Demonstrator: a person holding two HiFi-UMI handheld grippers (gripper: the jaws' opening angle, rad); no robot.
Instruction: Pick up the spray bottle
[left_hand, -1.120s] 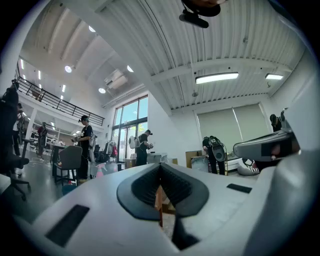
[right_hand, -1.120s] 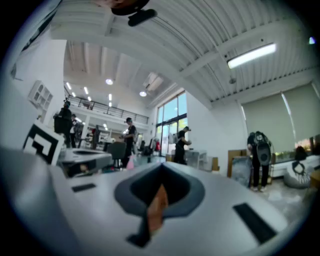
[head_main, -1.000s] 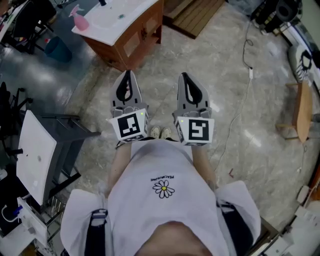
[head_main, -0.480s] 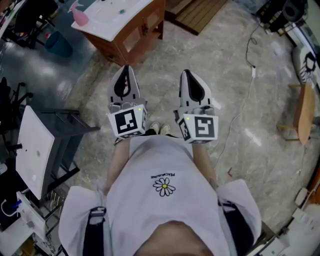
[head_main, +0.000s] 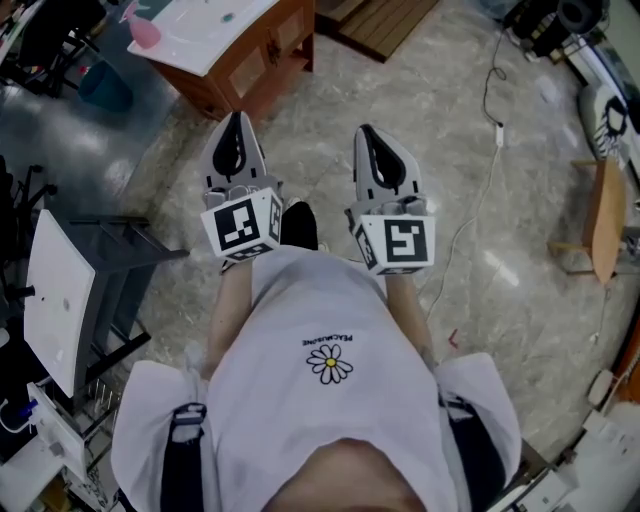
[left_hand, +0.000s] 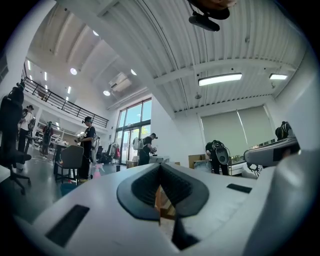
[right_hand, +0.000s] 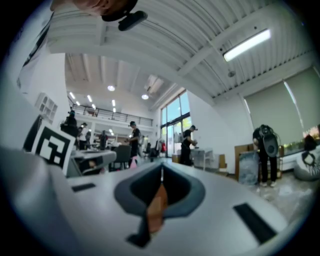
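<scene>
A pink spray bottle (head_main: 143, 30) stands on the white top of a wooden cabinet (head_main: 255, 60) at the head view's upper left, well ahead of both grippers. My left gripper (head_main: 236, 122) and right gripper (head_main: 365, 132) are held side by side over the floor, pointing level, jaws shut with nothing between them. In the left gripper view the bottle (left_hand: 95, 171) shows small and far off, left of the closed jaws (left_hand: 160, 165). The right gripper view has it (right_hand: 133, 162) as a small pink shape left of that gripper's tips (right_hand: 161, 170).
A white panel on a grey frame (head_main: 60, 300) stands at the left, with a teal bin (head_main: 100, 85) beyond it. A cable (head_main: 480, 200) runs over the marble floor, and a wooden stool (head_main: 600, 210) is at the right. Several people (left_hand: 88, 145) stand far off.
Both grippers have moved forward, and the cabinet with the bottle has slid toward the view's upper left. A dark shoe now shows between the grippers. Both jaws stayed shut.
</scene>
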